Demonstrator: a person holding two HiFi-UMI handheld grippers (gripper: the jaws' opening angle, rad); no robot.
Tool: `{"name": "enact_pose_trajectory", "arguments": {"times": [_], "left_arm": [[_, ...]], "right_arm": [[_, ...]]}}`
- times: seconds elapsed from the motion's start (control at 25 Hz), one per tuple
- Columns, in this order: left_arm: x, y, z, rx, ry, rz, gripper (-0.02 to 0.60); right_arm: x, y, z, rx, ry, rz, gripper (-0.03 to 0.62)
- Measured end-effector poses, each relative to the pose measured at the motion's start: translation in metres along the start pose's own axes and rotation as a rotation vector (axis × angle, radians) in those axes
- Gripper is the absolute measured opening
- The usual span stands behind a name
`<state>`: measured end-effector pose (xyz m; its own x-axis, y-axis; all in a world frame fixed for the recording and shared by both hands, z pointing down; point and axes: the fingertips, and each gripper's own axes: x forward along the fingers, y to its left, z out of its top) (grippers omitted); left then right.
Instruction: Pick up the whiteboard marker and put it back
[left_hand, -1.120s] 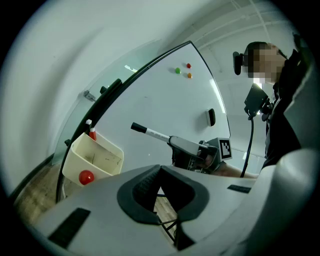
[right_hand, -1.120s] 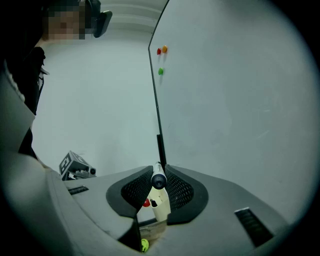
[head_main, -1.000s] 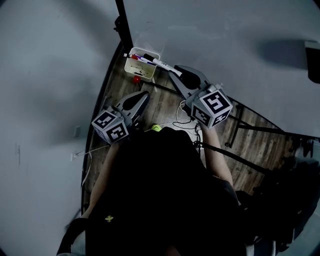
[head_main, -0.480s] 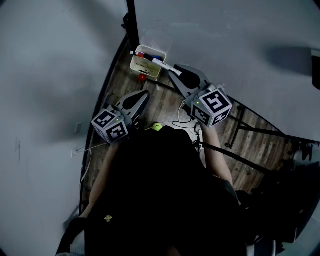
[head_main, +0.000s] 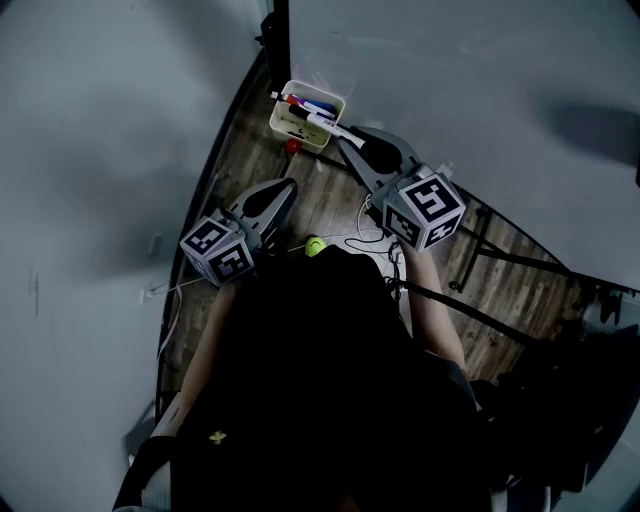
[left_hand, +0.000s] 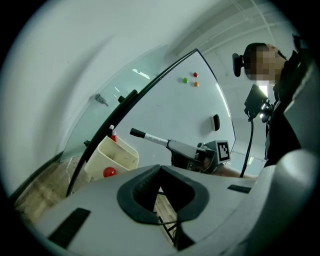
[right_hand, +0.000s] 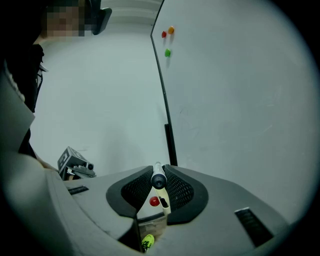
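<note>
My right gripper (head_main: 352, 143) is shut on a white whiteboard marker (head_main: 330, 125) with a black cap. The marker sticks out past the fingertips, and its tip reaches over the right rim of a cream bin (head_main: 288, 101) that holds other markers. In the right gripper view the marker's end (right_hand: 158, 179) sits pinched between the dark pads, with the bin (right_hand: 150, 216) below. In the left gripper view the held marker (left_hand: 150, 137) points at the bin (left_hand: 117, 157). My left gripper (head_main: 290, 186) hangs lower left of the bin, jaws together and holding nothing.
The bin hangs by the whiteboard's black frame (head_main: 278, 40). A red ball (head_main: 292, 146) shows below the bin, and a yellow-green ball (head_main: 316, 246) and cables lie on the wooden floor. Coloured magnets (right_hand: 167, 32) stick high on the whiteboard. A grey wall stands to the left.
The right gripper has carried the marker forward, so its tip now overlaps the bin's rim rather than lying beside it. The left gripper has drifted forward a little too.
</note>
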<state>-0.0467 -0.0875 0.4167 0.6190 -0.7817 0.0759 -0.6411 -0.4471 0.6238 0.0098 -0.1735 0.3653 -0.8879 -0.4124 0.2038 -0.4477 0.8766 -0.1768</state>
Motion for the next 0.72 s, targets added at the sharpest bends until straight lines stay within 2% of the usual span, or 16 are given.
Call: {"name": "enact_pose_trajectory", "arguments": {"times": [0.4, 0.72], "left_arm": [[-0.018, 0.016, -0.001, -0.033, 0.01, 0.034, 0.02], [-0.031, 0.032, -0.003, -0.072, 0.012, 0.068, 0.02]], "right_arm": [[0.019, -0.002, -0.02, 0.003, 0.06, -0.007, 0.089], [0.034, -0.004, -0.035, -0.054, 0.132, -0.02, 0.089]]}}
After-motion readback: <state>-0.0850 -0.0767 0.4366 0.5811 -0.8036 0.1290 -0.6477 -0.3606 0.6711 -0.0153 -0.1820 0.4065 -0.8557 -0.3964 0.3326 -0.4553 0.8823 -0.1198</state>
